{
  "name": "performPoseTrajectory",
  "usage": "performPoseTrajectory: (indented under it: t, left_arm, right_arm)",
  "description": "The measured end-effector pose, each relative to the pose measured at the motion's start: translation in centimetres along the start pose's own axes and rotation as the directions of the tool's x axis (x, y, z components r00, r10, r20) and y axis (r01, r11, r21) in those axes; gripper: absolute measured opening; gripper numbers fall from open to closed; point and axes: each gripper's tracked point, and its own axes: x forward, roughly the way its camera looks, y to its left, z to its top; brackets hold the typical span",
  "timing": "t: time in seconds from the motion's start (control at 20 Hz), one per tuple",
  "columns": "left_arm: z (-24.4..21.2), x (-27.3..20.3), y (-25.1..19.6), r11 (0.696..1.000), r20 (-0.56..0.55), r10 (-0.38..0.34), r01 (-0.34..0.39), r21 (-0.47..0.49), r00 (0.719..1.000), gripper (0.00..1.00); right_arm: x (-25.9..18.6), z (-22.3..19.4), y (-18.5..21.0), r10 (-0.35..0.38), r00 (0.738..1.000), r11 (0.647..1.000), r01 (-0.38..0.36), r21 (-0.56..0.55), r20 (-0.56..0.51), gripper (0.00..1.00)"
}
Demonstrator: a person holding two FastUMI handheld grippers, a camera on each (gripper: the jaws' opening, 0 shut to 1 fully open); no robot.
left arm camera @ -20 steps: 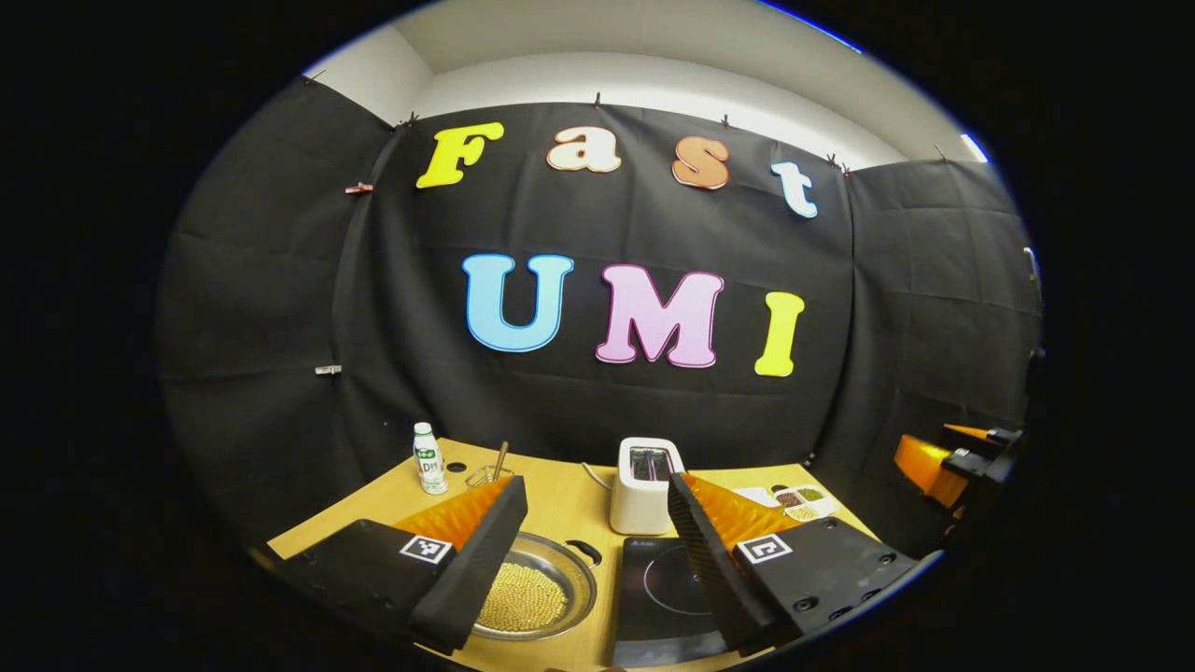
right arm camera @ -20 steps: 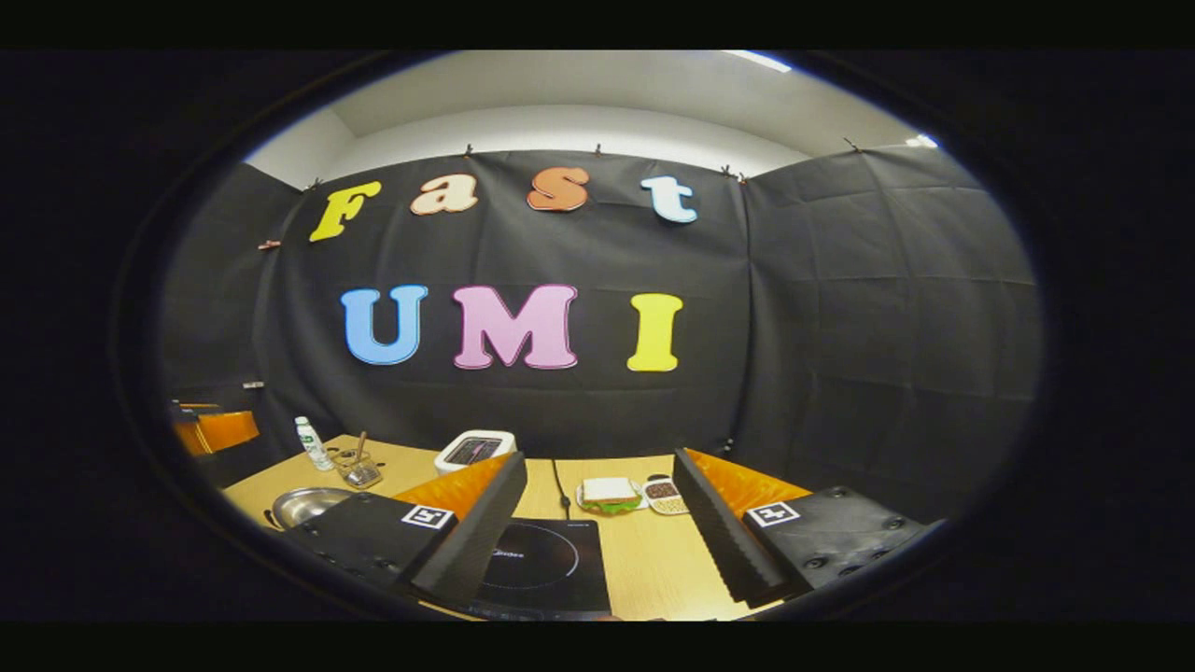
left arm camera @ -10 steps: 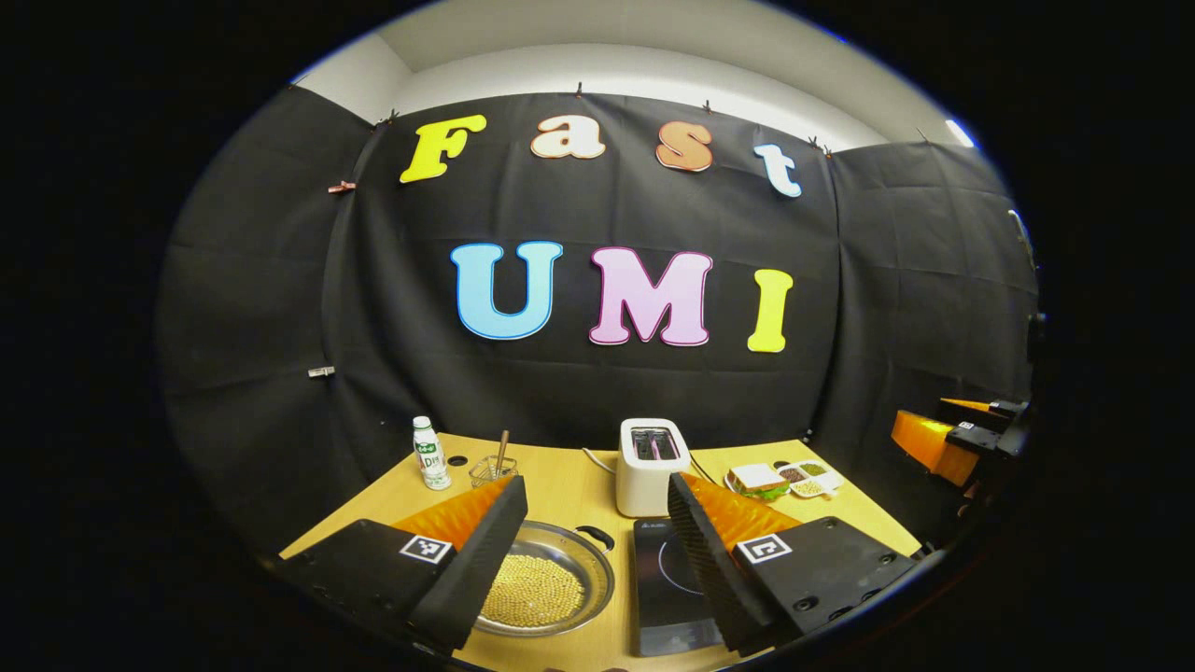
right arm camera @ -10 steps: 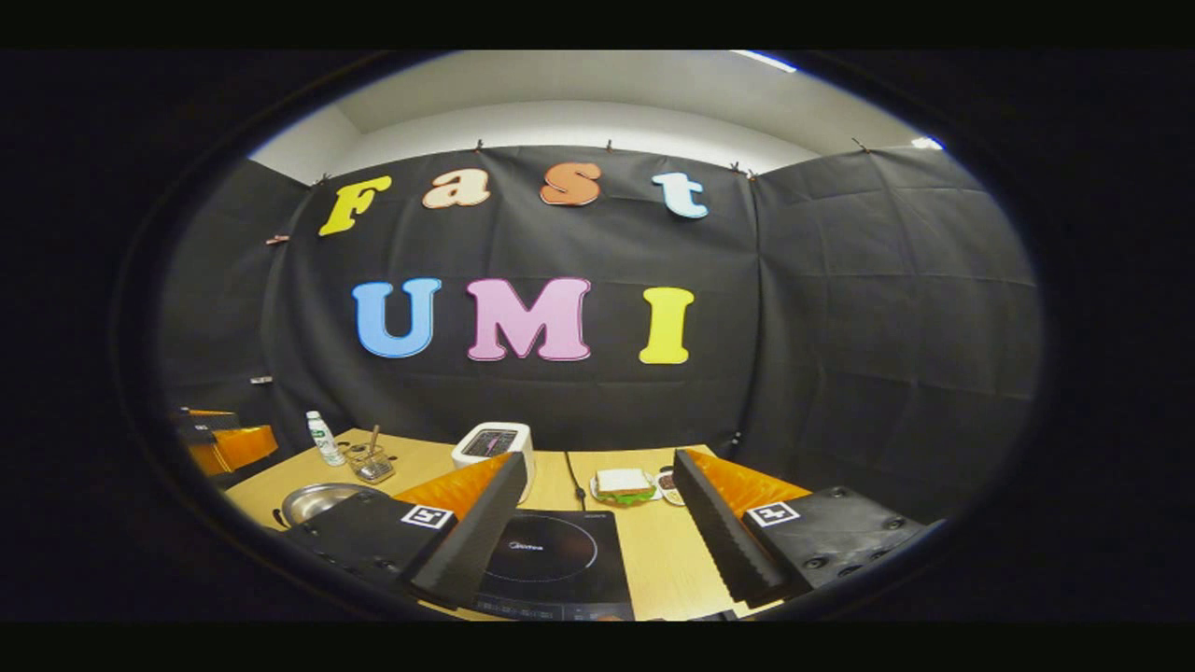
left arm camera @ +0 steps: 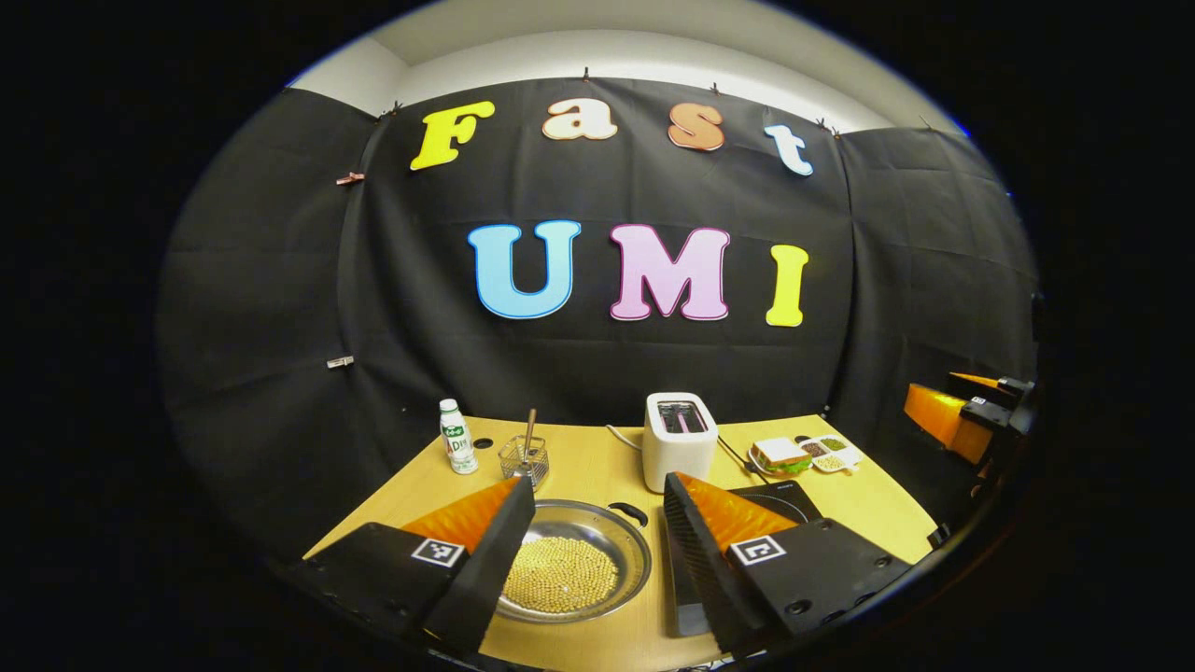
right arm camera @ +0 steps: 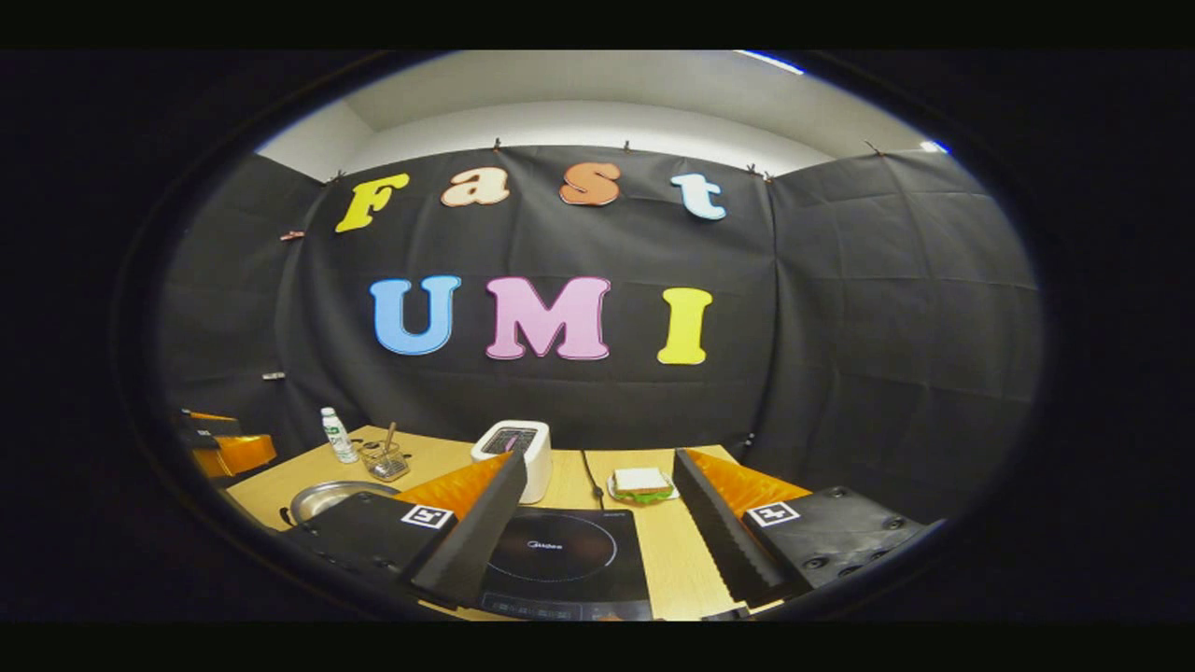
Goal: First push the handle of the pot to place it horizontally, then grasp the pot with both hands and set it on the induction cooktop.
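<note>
A shallow steel pot [left arm camera: 565, 571] holding yellow beans sits on the wooden table [left arm camera: 597, 467], low between my left gripper's fingers. One black loop handle [left arm camera: 627, 512] shows at the far right of its rim. My left gripper [left arm camera: 597, 487] hangs open above the pot, touching nothing. The black induction cooktop [left arm camera: 784, 499] lies just right of the pot, partly behind a finger. In the right gripper view the cooktop [right arm camera: 560, 560] lies between the fingers of my open right gripper [right arm camera: 598, 462], and the pot [right arm camera: 327, 499] is at the left.
A white toaster [left arm camera: 680, 439] stands behind the pot and cooktop, its cord running right. A small bottle [left arm camera: 455, 448] and a wire basket [left arm camera: 525, 459] are at the back left. A sandwich [left arm camera: 780, 455] and a dish of grains [left arm camera: 826, 453] sit at the back right.
Both grippers have moved so that more of the table shows. The pot now shows more fully between the left fingers, and the cooktop has slid right in the right gripper view.
</note>
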Motion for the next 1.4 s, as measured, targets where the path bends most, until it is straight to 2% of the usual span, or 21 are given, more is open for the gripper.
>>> performPoseTrajectory:
  t: [0.1,0.15,0.25,0.4,0.45,0.5,0.55,0.7,0.8,0.9,1.0,1.05,1.4]
  left_arm:
    - [-0.5,-0.3,0.4,1.0,-0.014,-0.012,0.011,-0.013,1.0,0.79]
    - [-0.7,-0.5,0.7,1.0,-0.023,-0.015,0.014,-0.013,1.0,0.69]
    - [-1.0,-0.7,1.3,1.0,-0.028,-0.018,0.018,-0.006,0.999,0.6]
    - [-1.8,-1.1,1.6,0.999,-0.047,-0.053,0.054,0.001,0.997,0.53]
    - [-2.1,-1.2,1.7,0.998,-0.057,-0.069,0.069,-0.001,0.996,0.46]
    - [-2.5,-1.3,1.7,0.996,-0.067,-0.087,0.087,-0.004,0.994,0.43]
    - [-3.0,-1.5,2.0,0.996,-0.075,-0.092,0.092,-0.008,0.993,0.36]
    - [-4.7,-1.8,3.3,0.995,-0.111,-0.097,0.093,-0.041,0.989,0.3]
    - [-5.8,-2.0,4.2,0.993,-0.129,-0.106,0.098,-0.066,0.986,0.21]
    - [-6.9,-2.4,5.4,0.992,-0.149,-0.107,0.096,-0.079,0.983,0.17]
    - [-8.3,-2.7,7.4,0.993,-0.179,-0.079,0.061,-0.102,0.981,0.09]
    - [-9.0,-2.8,7.9,0.989,-0.197,-0.092,0.067,-0.131,0.976,0.05]
    - [-13.1,-2.7,11.4,0.975,-0.287,-0.132,0.072,-0.21,0.949,0.05]
  right_arm:
    - [0.1,-0.3,0.3,0.0,1.0,1.0,0.001,0.006,-0.012,0.99]
    - [-0.1,-0.4,0.6,0.0,1.0,1.0,0.001,0.009,-0.015,0.98]
    - [-0.4,-0.4,1.0,-0.001,1.0,1.0,0.001,0.008,-0.021,0.98]
    - [-1.1,-0.8,1.7,0.003,0.999,1.0,-0.003,0.005,-0.032,0.98]
    - [-1.4,-1.2,2.1,0.004,0.999,1.0,-0.004,0.004,-0.04,0.98]
    - [-1.7,-1.4,2.3,0.006,0.999,1.0,-0.006,0.002,-0.045,0.98]
    - [-2.0,-1.6,2.7,0.008,0.999,1.0,-0.008,-0.001,-0.049,0.98]
    - [-3.1,-2.2,3.7,0.014,0.998,1.0,-0.014,-0.006,-0.053,0.98]
    - [-3.5,-2.5,4.6,0.017,0.999,1.0,-0.017,-0.011,-0.049,0.98]
    - [-4.2,-3.0,5.4,0.024,0.998,1.0,-0.025,-0.015,-0.052,0.96]
    - [-4.7,-3.3,6.3,0.032,0.998,0.999,-0.033,-0.015,-0.055,0.96]
    - [-4.8,-3.5,6.8,0.036,0.998,0.999,-0.037,-0.015,-0.053,0.98]
    - [-6.2,-5.0,9.1,0.061,0.997,0.997,-0.063,-0.04,-0.053,0.98]
